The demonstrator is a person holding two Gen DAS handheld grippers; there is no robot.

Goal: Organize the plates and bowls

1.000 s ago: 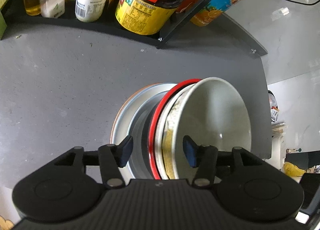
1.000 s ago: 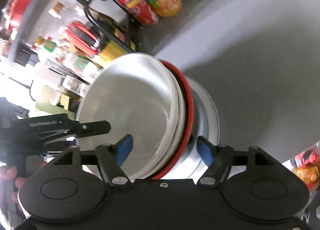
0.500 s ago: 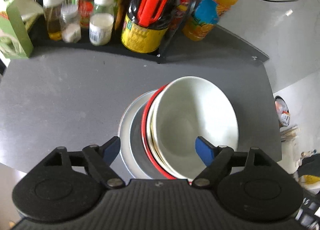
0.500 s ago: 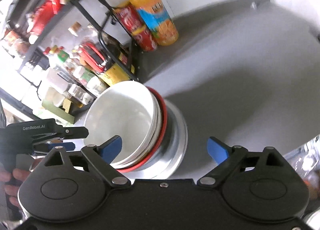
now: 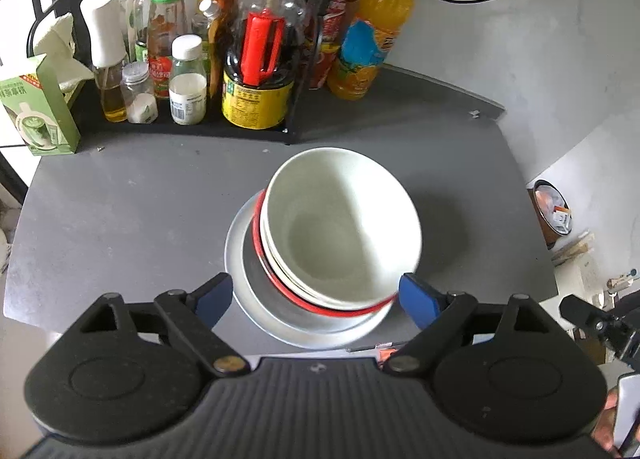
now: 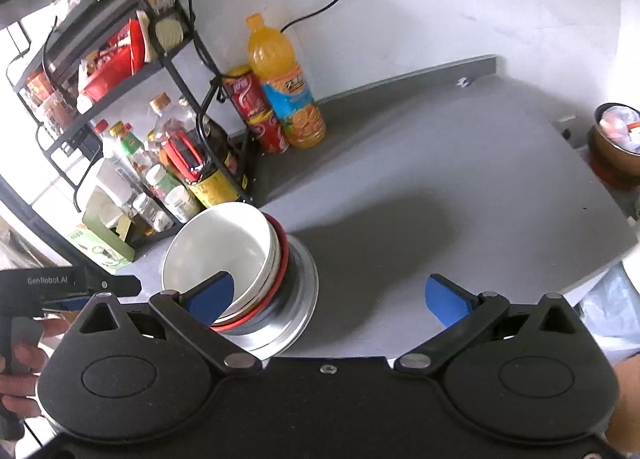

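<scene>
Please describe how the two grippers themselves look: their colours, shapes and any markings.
Both are alike: the left gripper and the right gripper each have a black body with two round discs, angular black link arms with silver pivot pins, and blue pads on the fingers. The left gripper's body is ribbed on top; its side, seen from the right wrist, bears white "GenRobot.AI" lettering.

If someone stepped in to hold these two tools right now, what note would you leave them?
Left gripper: open, empty, hovering just in front of the stack.
Right gripper: open, empty, raised above the table, stack to its left.
Stack: white bowl on top, nested in another white bowl and a red-rimmed dish, on a metal bowl sitting in the plate, on the grey table.
Done: dishes look gathered into one pile.
Left: pile leans slightly; perhaps straighten it.
</scene>
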